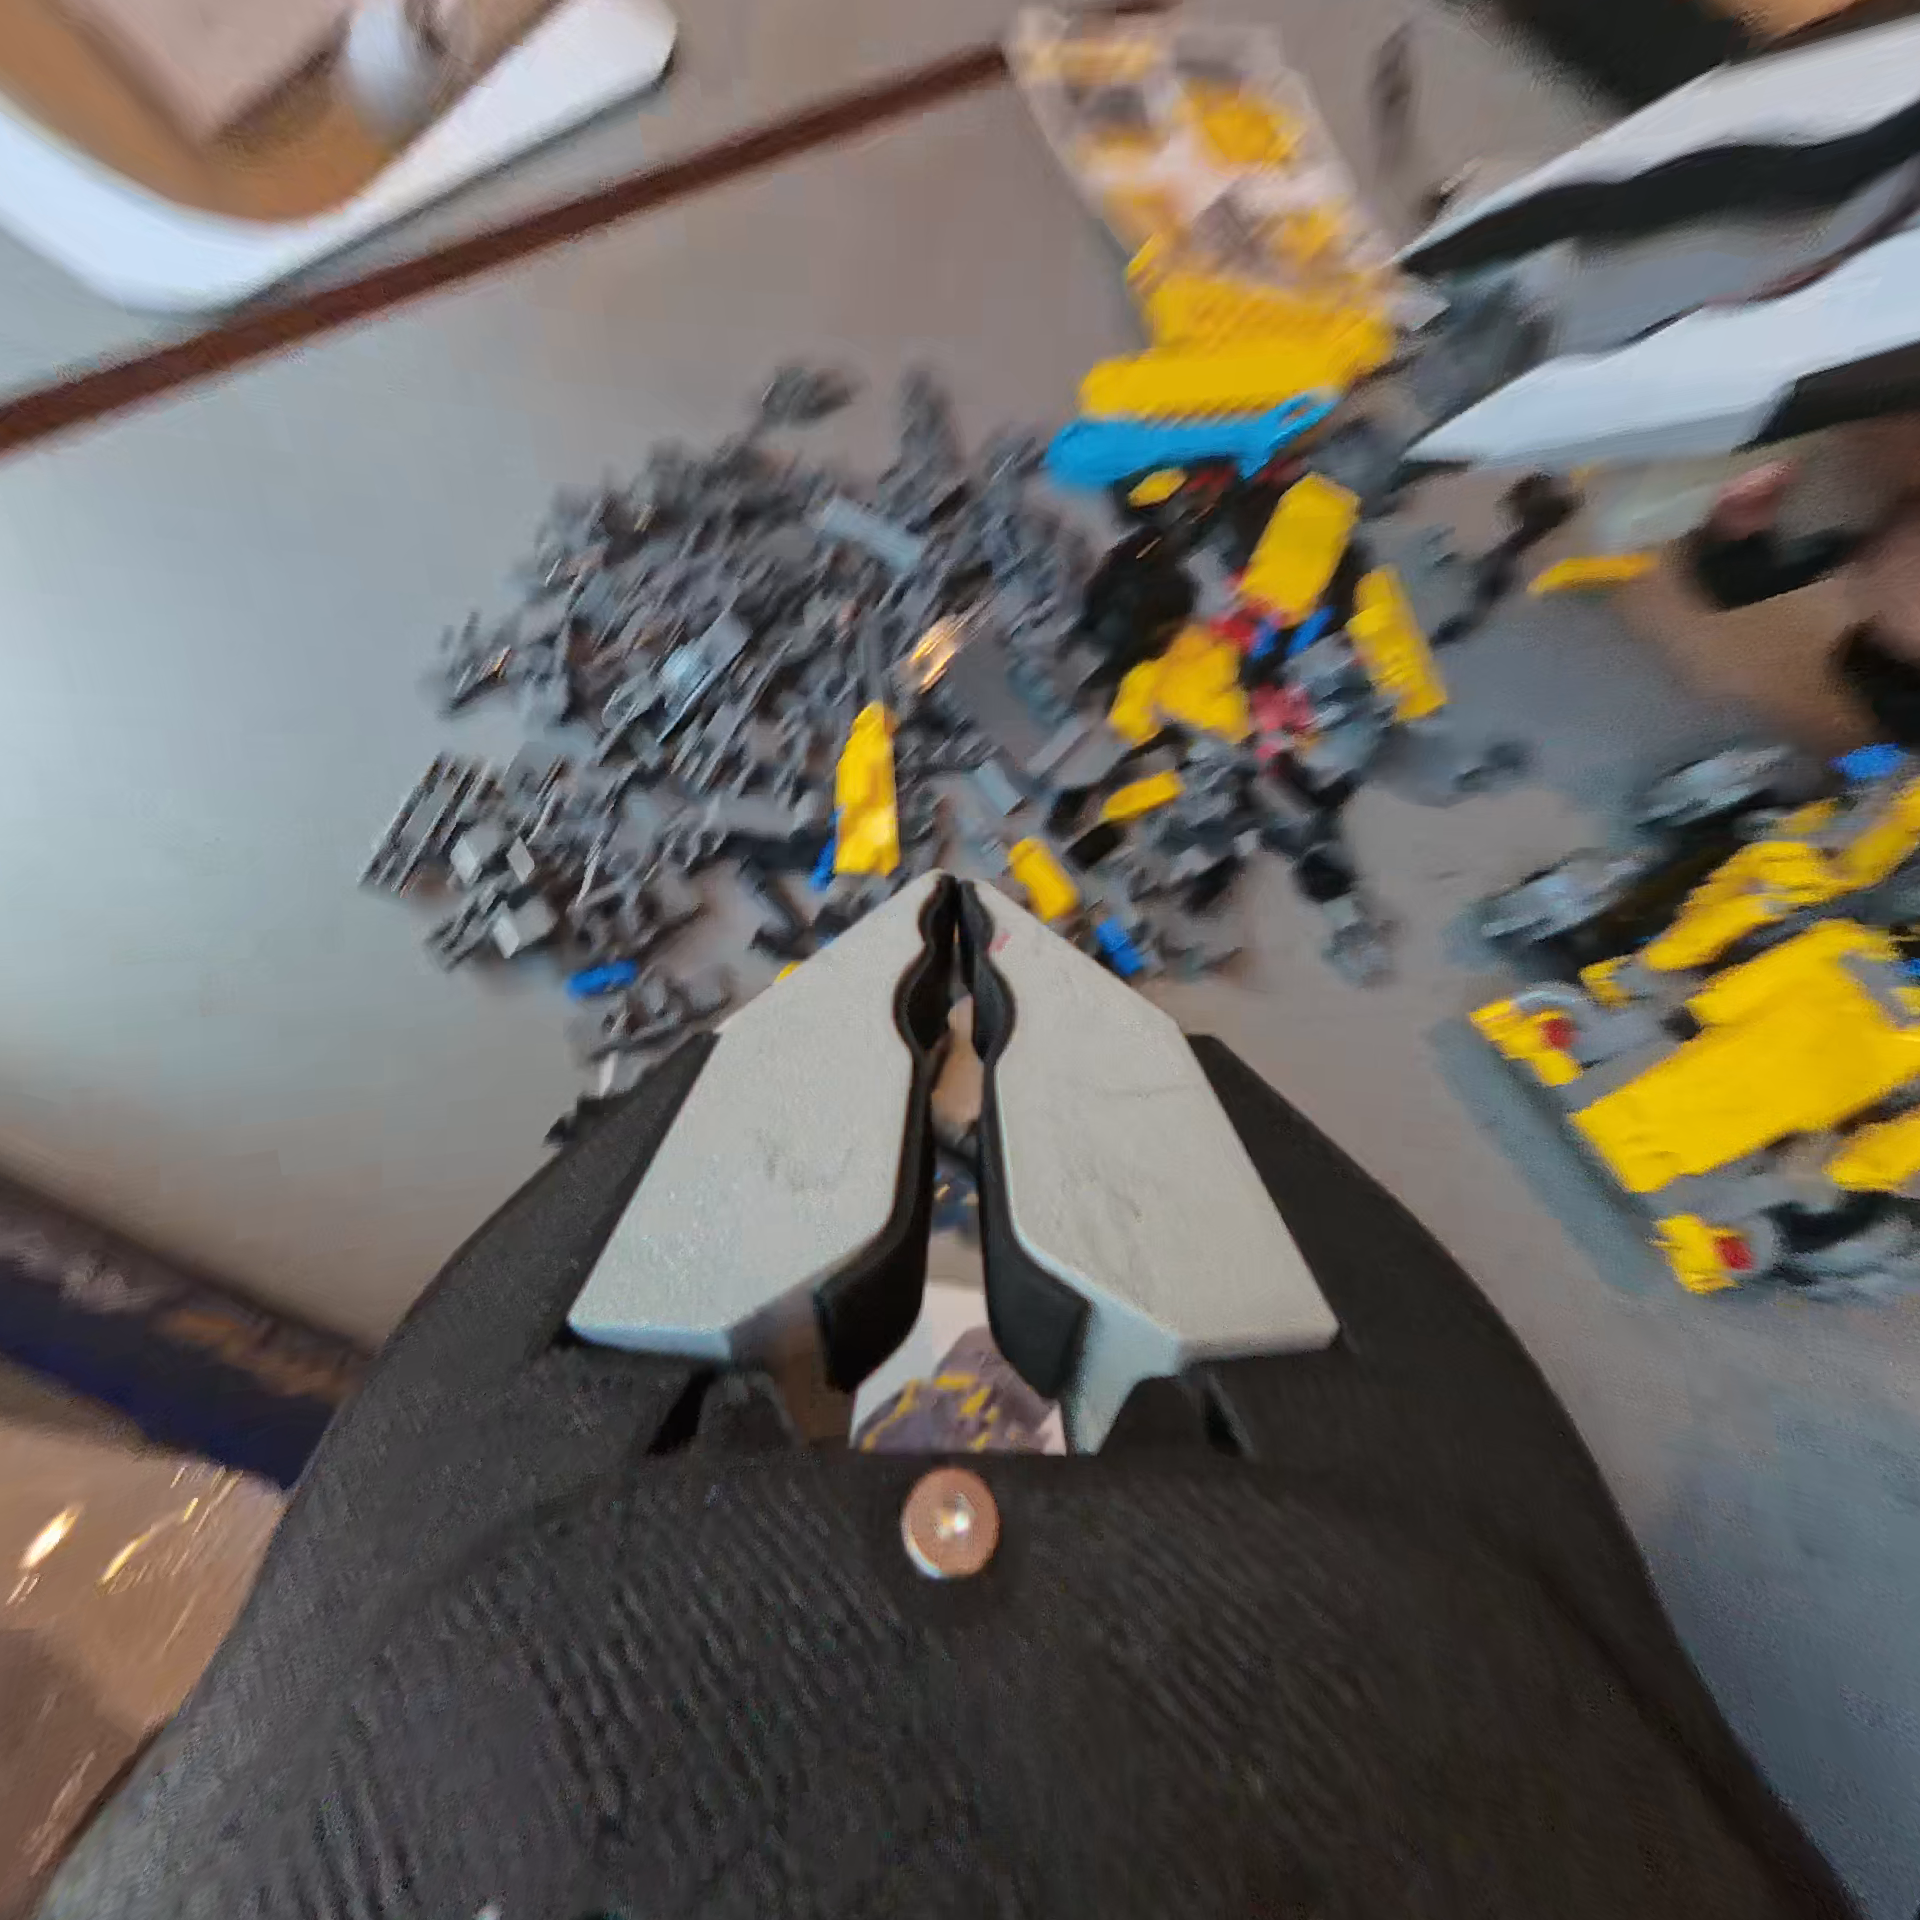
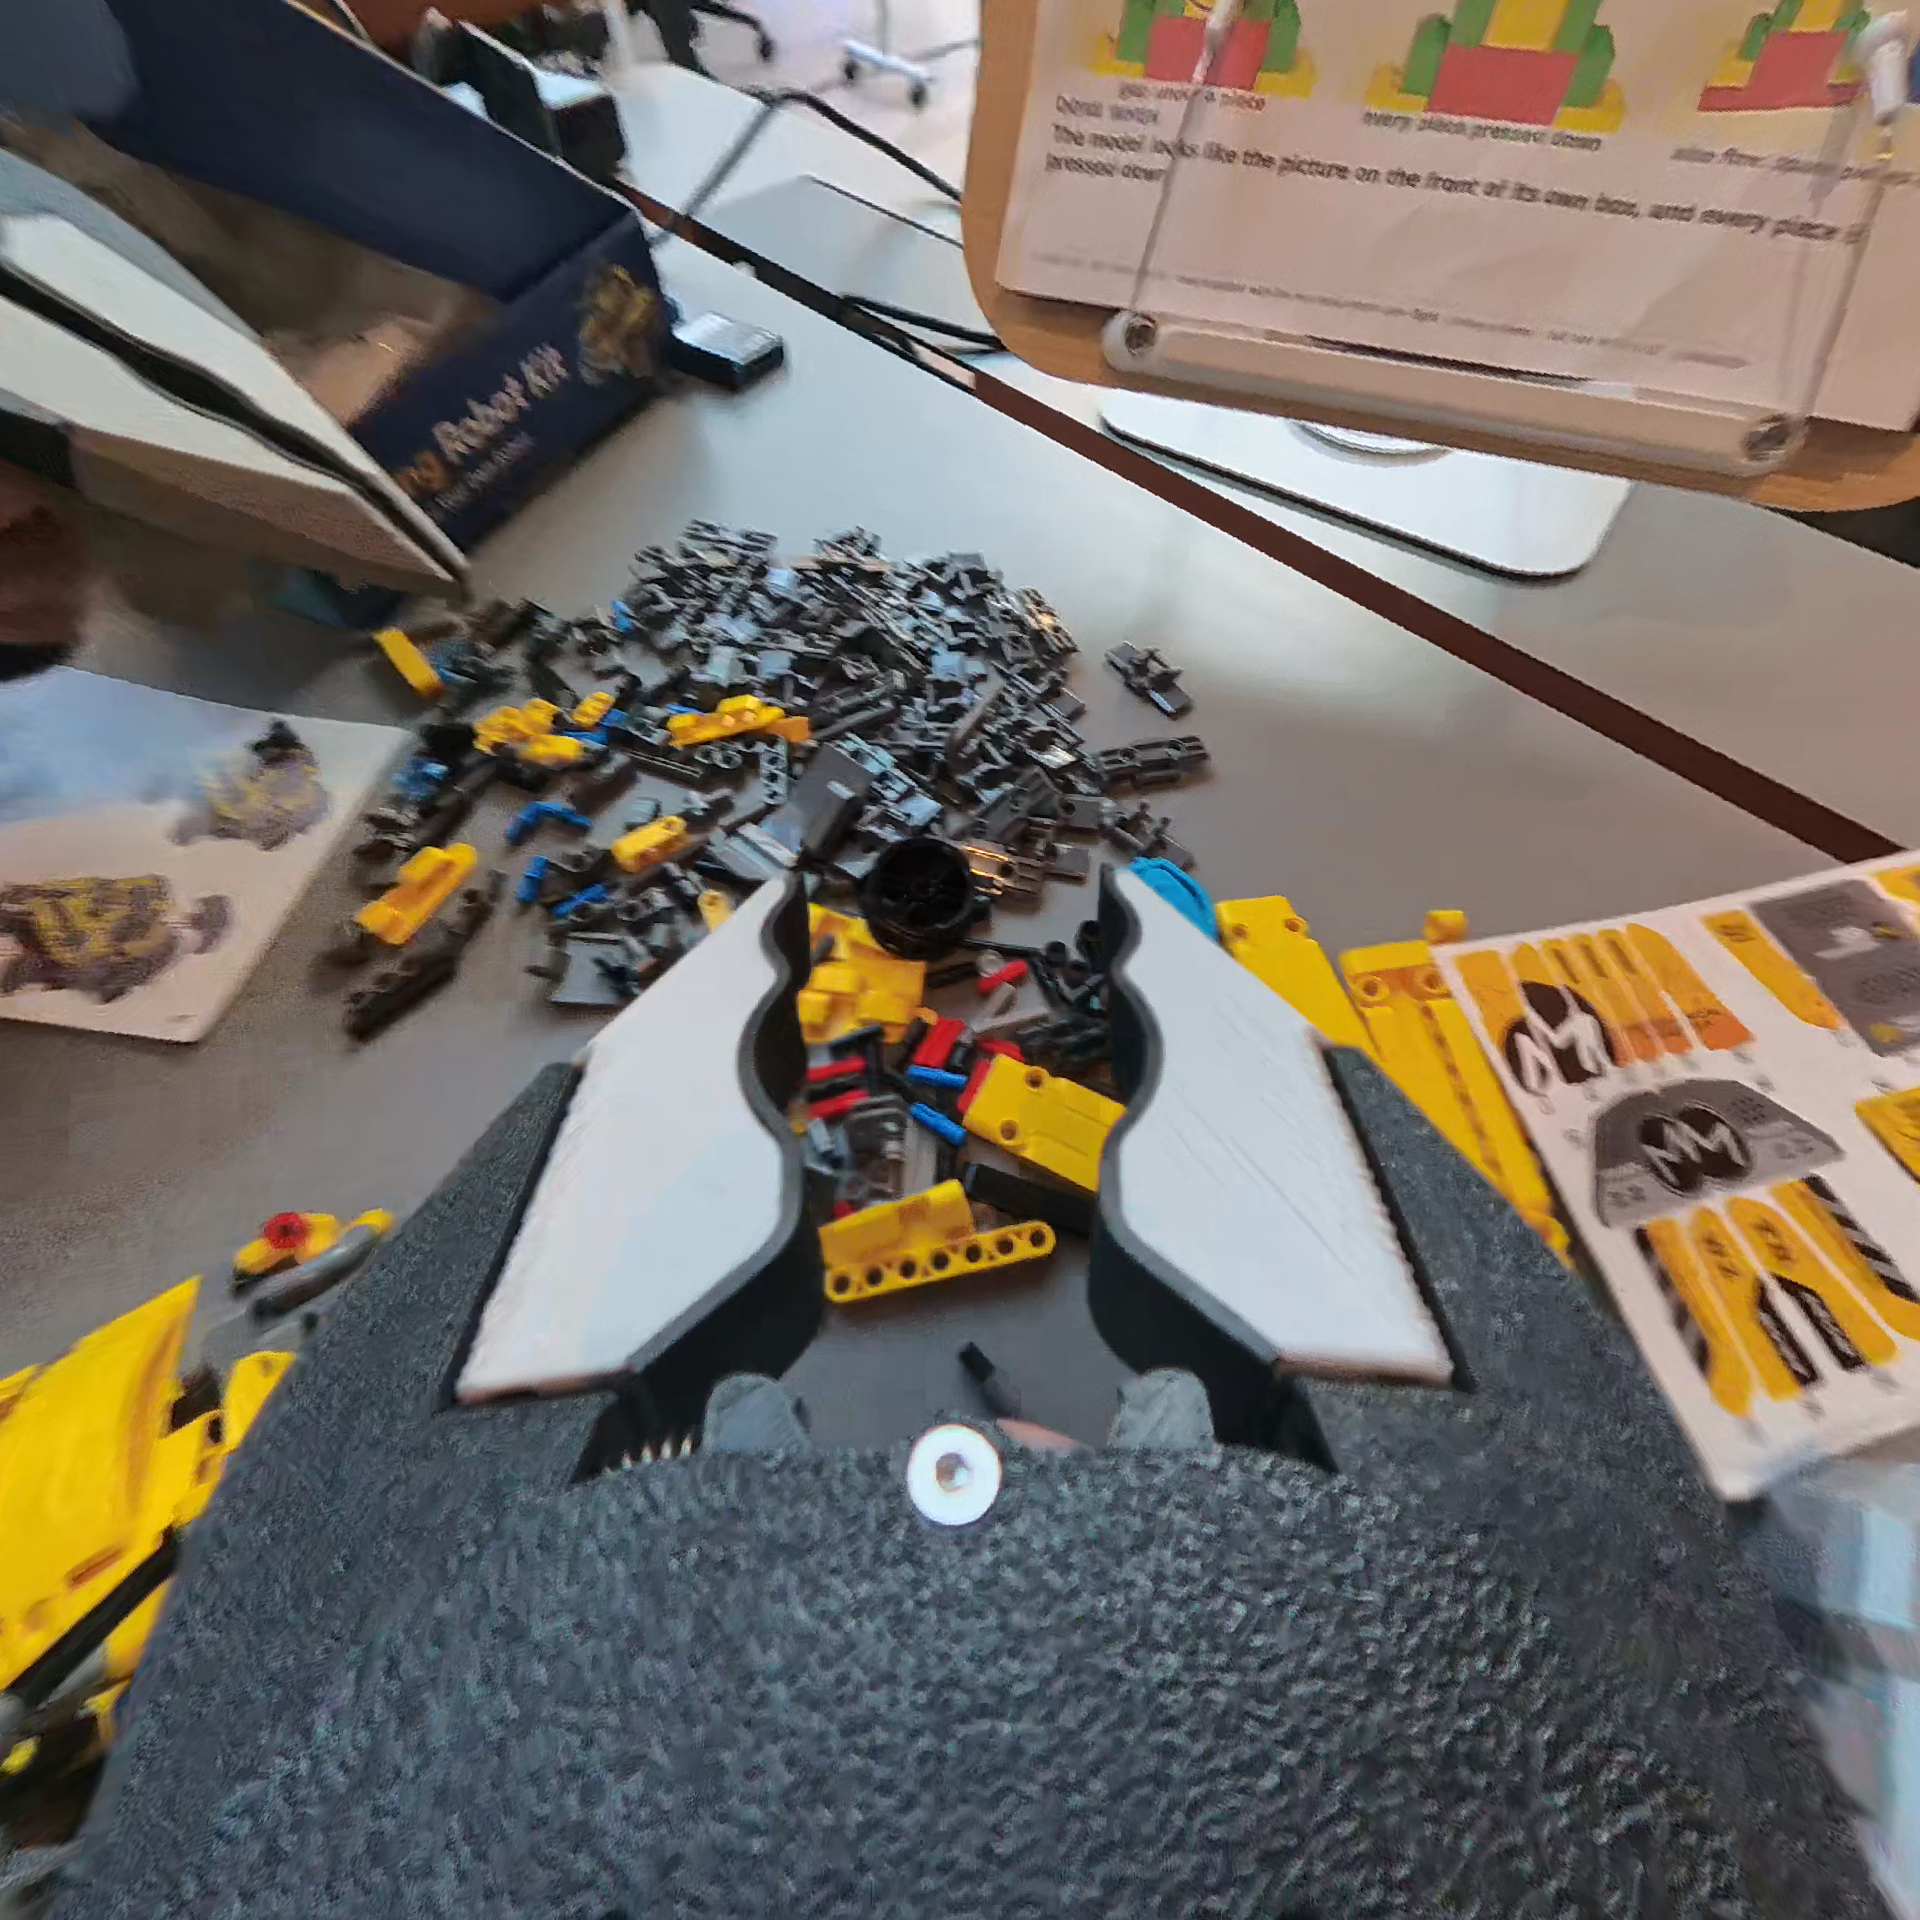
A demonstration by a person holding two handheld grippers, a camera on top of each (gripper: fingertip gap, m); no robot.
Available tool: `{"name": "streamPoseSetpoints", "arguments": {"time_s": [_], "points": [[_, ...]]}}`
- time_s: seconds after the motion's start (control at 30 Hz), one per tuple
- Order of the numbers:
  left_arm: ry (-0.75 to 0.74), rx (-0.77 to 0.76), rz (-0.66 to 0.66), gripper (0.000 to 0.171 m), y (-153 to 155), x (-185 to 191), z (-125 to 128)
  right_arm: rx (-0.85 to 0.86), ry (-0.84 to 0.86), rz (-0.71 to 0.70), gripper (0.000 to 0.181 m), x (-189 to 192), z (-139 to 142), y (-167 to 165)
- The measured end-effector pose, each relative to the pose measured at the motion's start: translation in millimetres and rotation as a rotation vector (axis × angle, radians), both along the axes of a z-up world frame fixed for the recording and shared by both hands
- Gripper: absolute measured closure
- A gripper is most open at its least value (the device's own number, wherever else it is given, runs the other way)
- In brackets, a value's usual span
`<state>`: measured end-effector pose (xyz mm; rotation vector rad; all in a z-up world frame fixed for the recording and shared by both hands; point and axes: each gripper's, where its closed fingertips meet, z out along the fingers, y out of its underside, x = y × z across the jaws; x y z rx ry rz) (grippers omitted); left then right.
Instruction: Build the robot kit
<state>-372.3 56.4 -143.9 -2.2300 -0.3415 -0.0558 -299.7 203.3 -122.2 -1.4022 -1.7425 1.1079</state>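
Observation:
My left gripper is shut, its black pads meeting at the tips, and it hovers over the near edge of a pile of dark grey and black brick parts; this view is blurred. It also shows at the left of the right wrist view. My right gripper is open above a heap of small yellow, red and blue parts. A black wheel lies on the table just beyond its fingertips, untouched. A yellow beam with holes lies between its fingers lower down. The right gripper also shows in the left wrist view.
A partly built yellow model stands to the side and shows in the right wrist view. A sticker sheet, an instruction booklet, a dark blue box and a board on a white stand ring the grey table. Tip to tip, the grippers are about 15 centimetres apart. From my right tips it is roughly 7 centimetres to the black wheel; from my left, 15 centimetres. Look for it in the left wrist view too.

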Motion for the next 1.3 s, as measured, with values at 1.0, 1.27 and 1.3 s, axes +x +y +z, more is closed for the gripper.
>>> {"name": "streamPoseSetpoints", "arguments": {"time_s": [1.0, 1.27, 1.3], "points": [[-0.032, -0.301, -0.15, 0.171, 1, 39, -60, -0.034, -0.044, 0.012, 0.129, 2, -6, -3], [0.022, -0.299, -0.15, 0.171, 3, 37, -57, -0.04, -0.04, 0.041, 0.128, 4, -4, -9], [0.03, -0.26, -0.151, 0.171, 7, 37, -49, -0.043, -0.032, 0.073, 0.126, 5, -2, -14]]}}
